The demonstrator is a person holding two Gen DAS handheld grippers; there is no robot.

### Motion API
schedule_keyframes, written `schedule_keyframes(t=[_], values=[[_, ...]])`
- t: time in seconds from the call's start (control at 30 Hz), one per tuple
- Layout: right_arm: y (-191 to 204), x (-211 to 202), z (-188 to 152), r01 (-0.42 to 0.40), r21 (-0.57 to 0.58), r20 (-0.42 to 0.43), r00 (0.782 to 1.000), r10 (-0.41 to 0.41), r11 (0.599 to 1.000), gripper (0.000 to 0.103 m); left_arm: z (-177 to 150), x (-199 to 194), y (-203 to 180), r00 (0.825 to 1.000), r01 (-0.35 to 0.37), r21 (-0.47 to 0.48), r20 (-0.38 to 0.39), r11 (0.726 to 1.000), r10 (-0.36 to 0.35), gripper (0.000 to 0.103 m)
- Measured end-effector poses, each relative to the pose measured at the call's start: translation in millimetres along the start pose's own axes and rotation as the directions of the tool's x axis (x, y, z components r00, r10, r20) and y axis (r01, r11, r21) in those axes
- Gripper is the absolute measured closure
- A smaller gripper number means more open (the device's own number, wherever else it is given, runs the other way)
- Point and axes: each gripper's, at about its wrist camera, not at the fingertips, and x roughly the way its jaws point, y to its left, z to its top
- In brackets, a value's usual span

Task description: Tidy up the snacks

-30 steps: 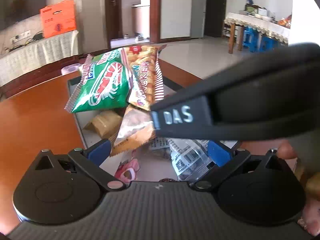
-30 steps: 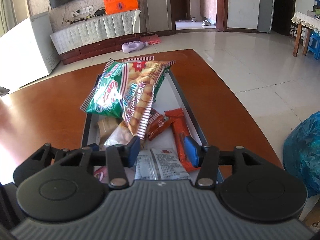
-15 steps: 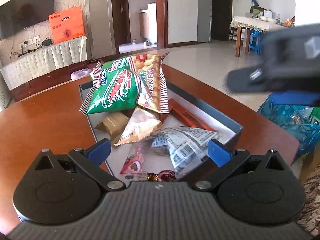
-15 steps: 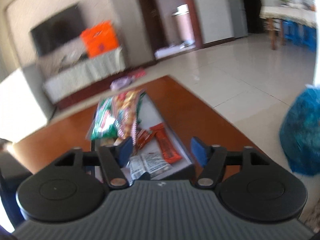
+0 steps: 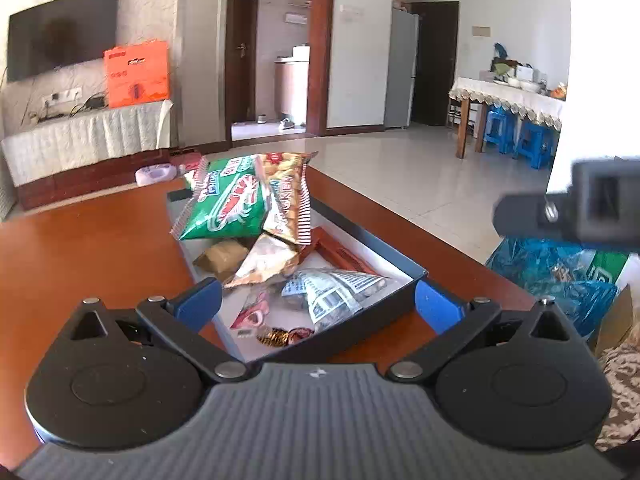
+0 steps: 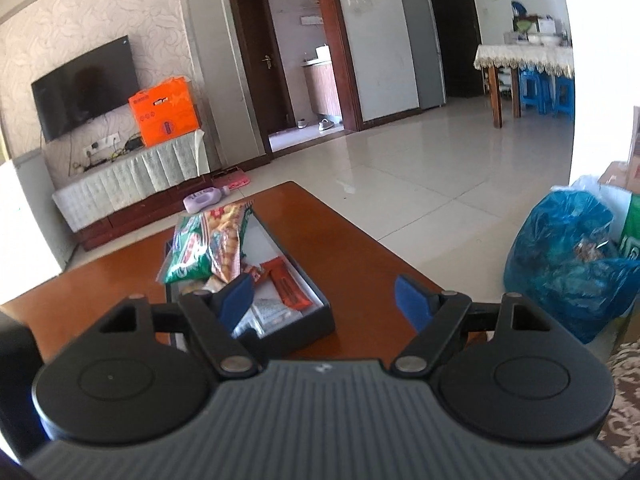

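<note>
- On the brown desk, in the left wrist view, a dark tray with a pale floor gathers the snacks in one place, which is likely the point of the task.
- At the tray's far end a green bag and a cracker bag stand propped against each other; being the biggest packs, they lean up rather than lie flat.
- Nearer, a tan packet, a clear packet, a red bar, a printed pouch and some small sweets lie loose on the tray floor.
- The left tongs stand wide with nothing between the pads, short of the tray's near corner.
- At the right edge a dark blurred part, apparently of the other tool, hangs above a blue sack on the floor.
- From the right wrist view, the tray sits low and left, with the same green bag and an orange bar inside it.
- The right tongs are wide and empty, aimed over the desk's near right part.
- The blue sack sits off the desk to the right; it seems to hold more packets, so it may be the source for the next pick.
</note>
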Motion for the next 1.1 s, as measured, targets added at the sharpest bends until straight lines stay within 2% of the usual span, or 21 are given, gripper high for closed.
schedule_keyframes(t=[0.1,0.23,0.3,0.37,0.47,0.73,0.93,1.1], values=[[0,-11,-5,0.012,-0.016,0.013,1.0,-0.012,1.0,0.023,2,-13,6,1.0,-0.028,-0.034,-0.01,0.999,0.027,0.0],[0,-18,-18,0.001,-0.046,-0.027,1.0,-0.002,0.999,0.023,4,-30,18,0.996,-0.091,-0.1,-0.023,0.991,0.089,0.0],[1,-21,-23,-0.011,-0.063,-0.051,0.999,0.008,0.998,0.023,5,-36,23,0.985,-0.171,-0.113,-0.04,0.979,0.168,0.0],[3,-20,-29,-0.029,-0.089,-0.081,0.996,0.022,0.996,0.023,5,-41,24,0.967,-0.251,-0.085,-0.055,0.964,0.247,0.0],[5,-21,-34,-0.066,-0.109,-0.117,0.992,0.053,0.992,0.023,3,-54,23,0.953,-0.302,-0.043,-0.022,0.952,0.302,0.0],[17,-18,-42,-0.099,-0.168,-0.157,0.985,0.073,0.981,0.023,7,-77,25,0.973,-0.229,-0.071,-0.026,0.971,0.228,0.0],[15,-15,-42,-0.103,-0.165,-0.178,0.981,0.073,0.981,0.023,1,-84,10,0.974,-0.225,-0.035,-0.015,0.974,0.224,0.0],[12,-12,-42,-0.105,-0.154,-0.195,0.978,0.074,0.983,0.023,2,-89,9,0.978,-0.207,-0.042,-0.013,0.977,0.207,0.0]])
